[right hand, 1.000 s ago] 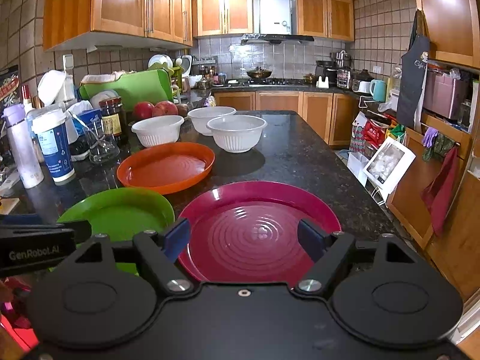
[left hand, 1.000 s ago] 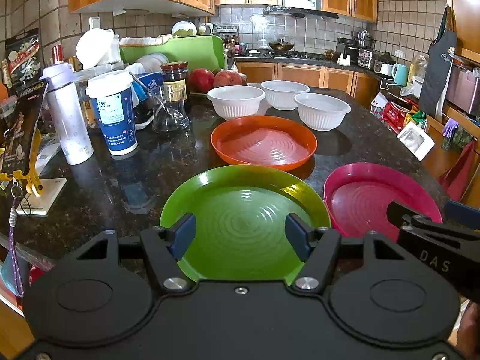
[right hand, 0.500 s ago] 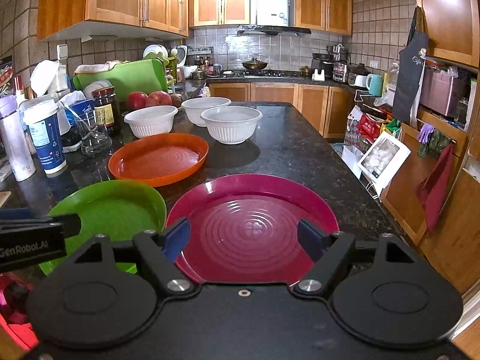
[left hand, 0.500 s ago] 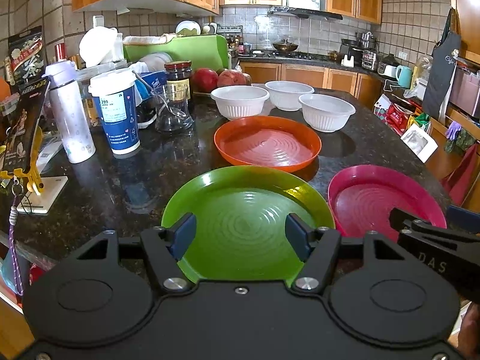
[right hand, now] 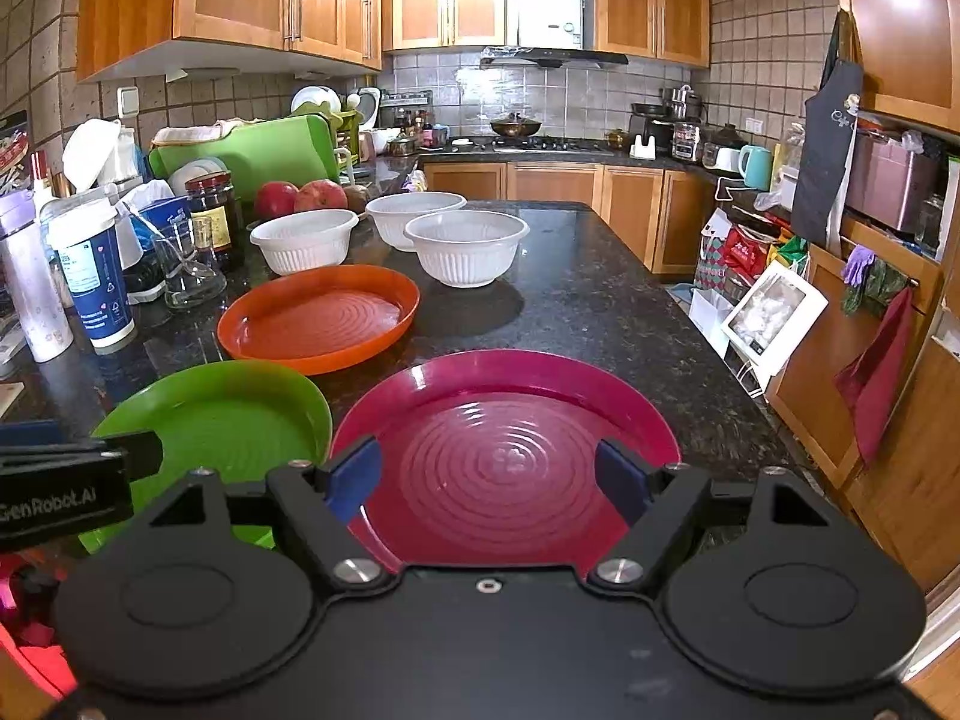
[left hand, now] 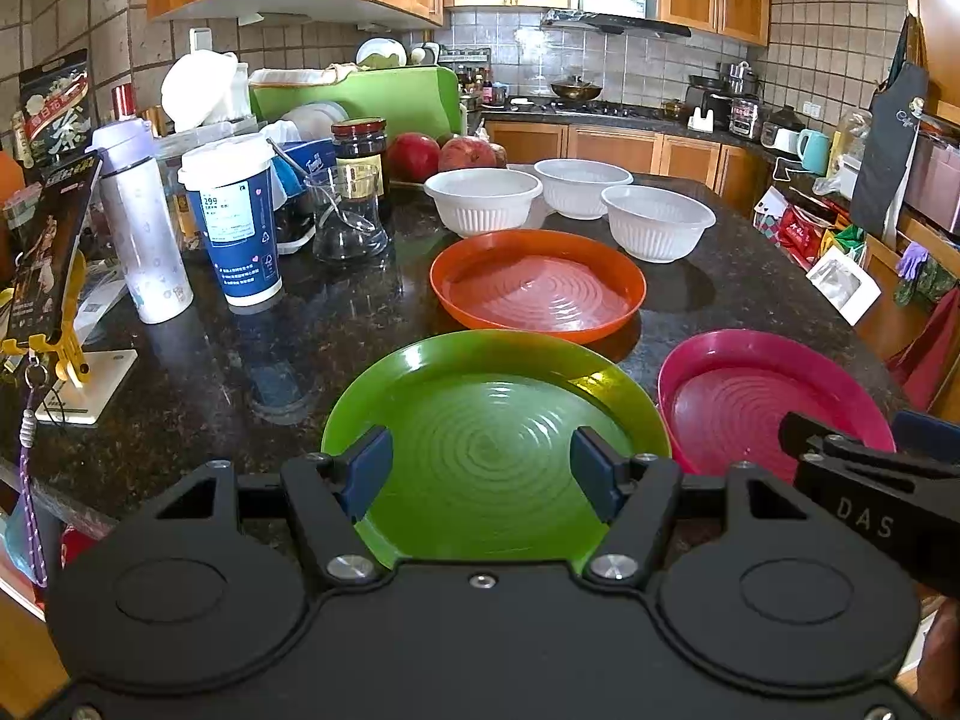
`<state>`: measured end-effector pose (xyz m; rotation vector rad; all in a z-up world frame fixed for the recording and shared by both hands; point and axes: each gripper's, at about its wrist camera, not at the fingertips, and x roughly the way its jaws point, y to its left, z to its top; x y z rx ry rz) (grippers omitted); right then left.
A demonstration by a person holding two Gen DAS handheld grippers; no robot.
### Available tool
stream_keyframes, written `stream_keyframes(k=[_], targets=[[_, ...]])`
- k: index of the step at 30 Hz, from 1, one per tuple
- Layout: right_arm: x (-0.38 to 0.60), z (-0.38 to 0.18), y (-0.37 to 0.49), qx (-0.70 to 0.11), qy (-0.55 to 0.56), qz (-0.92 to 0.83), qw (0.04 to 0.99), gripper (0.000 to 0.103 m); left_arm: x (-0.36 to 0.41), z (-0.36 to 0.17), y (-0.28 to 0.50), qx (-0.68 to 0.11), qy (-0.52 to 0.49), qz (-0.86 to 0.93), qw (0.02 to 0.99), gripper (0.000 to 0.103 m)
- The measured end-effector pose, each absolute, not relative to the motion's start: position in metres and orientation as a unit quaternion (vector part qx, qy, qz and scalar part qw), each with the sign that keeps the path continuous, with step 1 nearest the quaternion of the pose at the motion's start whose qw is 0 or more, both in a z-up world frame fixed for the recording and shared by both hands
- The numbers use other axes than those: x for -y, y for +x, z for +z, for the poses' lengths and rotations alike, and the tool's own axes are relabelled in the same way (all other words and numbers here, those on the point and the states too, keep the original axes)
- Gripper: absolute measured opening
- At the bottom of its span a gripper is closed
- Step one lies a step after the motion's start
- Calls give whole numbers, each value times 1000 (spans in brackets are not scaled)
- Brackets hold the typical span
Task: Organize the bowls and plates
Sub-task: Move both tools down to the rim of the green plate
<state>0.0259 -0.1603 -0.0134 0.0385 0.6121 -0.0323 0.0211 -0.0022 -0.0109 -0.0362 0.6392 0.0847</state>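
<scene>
Here, three plates lie flat on a dark speckled counter, each apart from the others. The green plate is nearest the left gripper, whose blue-padded jaws stand wide apart above it, holding nothing. Beside it to the right lies the pink plate, and the right gripper hangs over that one, its jaws likewise spread wide and empty (no pad touches a rim in either view). The orange plate sits farther back, between the other two. Behind it stand three white ribbed bowls, upright, close together, not stacked. To the left of the bowls is clutter: a blue paper cup, a pale bottle, a dark jar and a glass beaker. Two red fruits rest behind the bowls.
</scene>
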Motion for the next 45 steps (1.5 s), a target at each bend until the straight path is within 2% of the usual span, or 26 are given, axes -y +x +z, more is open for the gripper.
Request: stream_keyframes(k=[16,20,26,39,41,45], targets=[[163,-14,27,-300,19,-11,954,82,3,-11,23,-319,-15,45,947,67],[165,-12,26,-287,20,-10,958,74,3,-10,23,-320,-13,48,946,67],[170,-2,29,-279,39,30,959,73,-3,-7,23,-326,-9,58,944,67],[180,0,35,-351,110,205,907,64,-35,-17,6,-405,-56,83,909,65],[180,-4,33,-358,116,223,899,56,-38,-19,0,-413,-58,91,904,64],[172,-12,33,-373,119,234,890,54,-43,-21,-7,-423,-49,90,900,64]])
